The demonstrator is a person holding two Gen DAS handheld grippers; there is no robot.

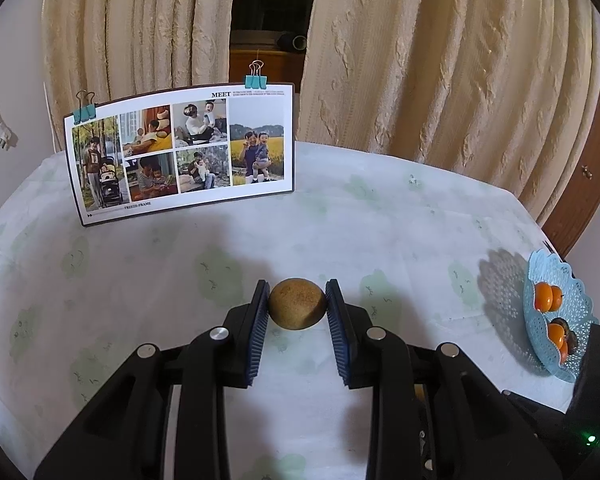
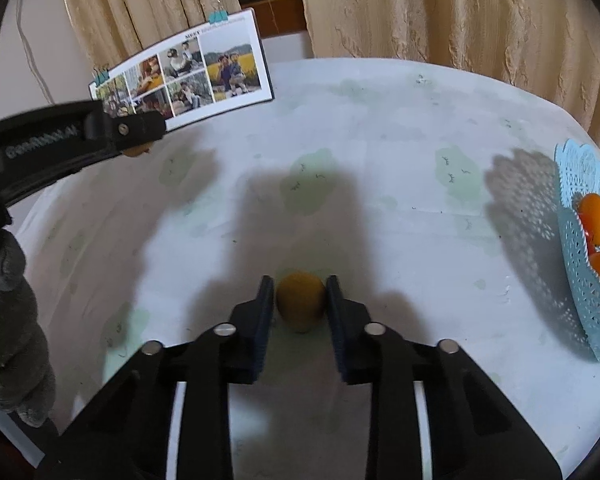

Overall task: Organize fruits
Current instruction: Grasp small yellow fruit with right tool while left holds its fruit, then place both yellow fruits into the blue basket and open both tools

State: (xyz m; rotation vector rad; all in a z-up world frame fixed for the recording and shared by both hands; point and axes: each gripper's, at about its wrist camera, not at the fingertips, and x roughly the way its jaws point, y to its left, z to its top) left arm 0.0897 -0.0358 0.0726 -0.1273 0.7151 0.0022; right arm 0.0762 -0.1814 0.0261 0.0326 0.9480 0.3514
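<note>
My left gripper (image 1: 298, 304) is shut on a round brown fruit (image 1: 297, 303), held above the white tablecloth (image 1: 380, 232). My right gripper (image 2: 300, 300) is shut on a second brownish-yellow fruit (image 2: 301, 301), close over the cloth. A light-blue lattice basket (image 1: 572, 308) at the right table edge holds several orange persimmons (image 1: 546, 296). The basket (image 2: 580, 248) and the persimmons (image 2: 594, 218) also show at the right of the right wrist view. The left gripper's arm (image 2: 72, 136) shows at the left of the right wrist view, with a bit of its fruit (image 2: 134, 151) under it.
A clipped photo board (image 1: 180, 152) stands at the back left of the table; it also shows in the right wrist view (image 2: 188, 72). Beige curtains (image 1: 440, 60) hang behind. A grey gloved hand (image 2: 8, 320) is at the left edge.
</note>
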